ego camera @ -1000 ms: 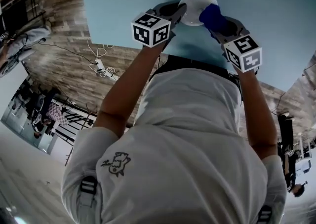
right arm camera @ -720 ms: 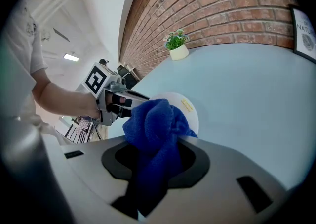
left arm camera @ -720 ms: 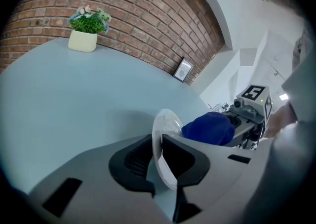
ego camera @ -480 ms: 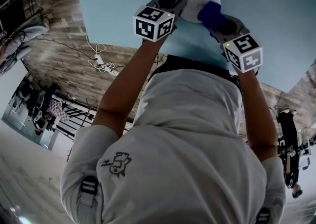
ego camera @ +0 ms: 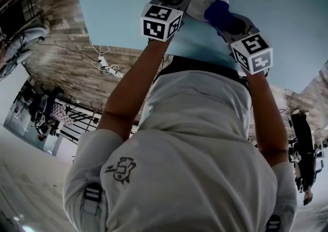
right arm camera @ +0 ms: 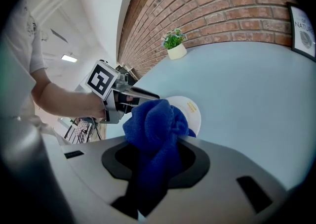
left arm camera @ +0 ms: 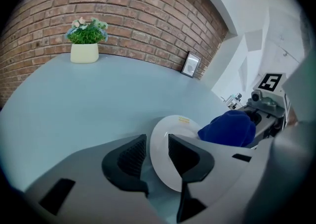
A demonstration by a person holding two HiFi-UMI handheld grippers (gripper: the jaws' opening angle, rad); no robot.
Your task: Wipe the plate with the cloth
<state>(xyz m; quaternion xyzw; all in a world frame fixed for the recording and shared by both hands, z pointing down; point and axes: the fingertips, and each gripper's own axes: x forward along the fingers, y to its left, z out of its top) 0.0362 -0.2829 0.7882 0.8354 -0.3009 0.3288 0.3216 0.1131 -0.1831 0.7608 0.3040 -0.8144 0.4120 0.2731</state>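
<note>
The plate is found near the front edge of the pale blue bench, between the two tools, and it appears to rest on the bench top. Whether it lies quite flat cannot be told. Its near rim is straddled by the left hand-held gripper, whose jaws have just been opening. The rim is seen between the pads with a gap on the outer side, so the plate is no longer pinched. This is judged to be a let-go: the plate seems to have been steadied by its rim so that it would not slide under the wiping.

The blue cloth is clamped in the right hand-held gripper, its jaws closed on the bunched middle. A rounded wad is left sticking out in front, and it is this wad that is laid against the plate's right side. The cloth is probably held bunched so that a soft pad, not a hard jaw, is brought to the plate.

A potted plant and a small picture frame are kept well apart from the work, at the back of the bench by the brick wall.
</note>
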